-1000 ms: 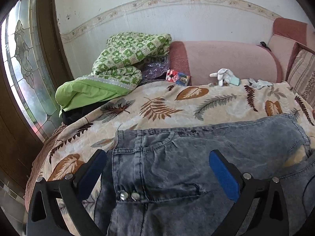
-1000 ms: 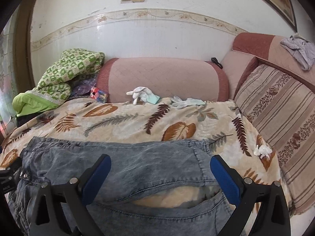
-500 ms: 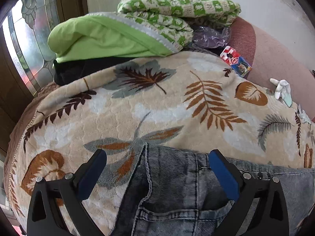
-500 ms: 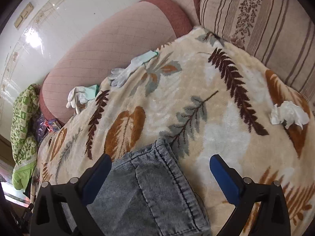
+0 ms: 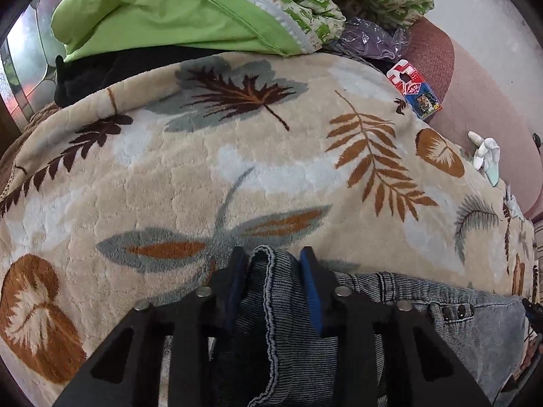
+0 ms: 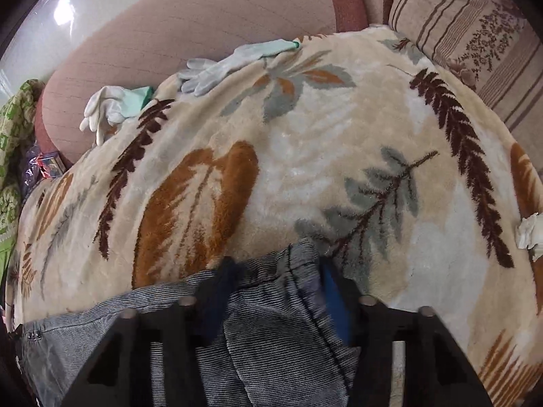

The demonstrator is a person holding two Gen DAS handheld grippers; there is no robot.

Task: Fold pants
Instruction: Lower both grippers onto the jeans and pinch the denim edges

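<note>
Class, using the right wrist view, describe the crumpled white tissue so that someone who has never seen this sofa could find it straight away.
Start from the leaf-patterned blanket spread over the sofa seat and follow it to its right-hand side, below the striped cushion. There, alone at the picture's right edge, lies the crumpled tissue. Unlike the two white gloves along the pink backrest, it is a shapeless wad without fingers.

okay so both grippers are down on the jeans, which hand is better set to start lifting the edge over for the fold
Left, marginally. The left gripper has just been closing and its pads visibly pinch a bunched edge of the jeans. The right gripper has also been closing with denim between its jaws, but its view is blurred.
</note>
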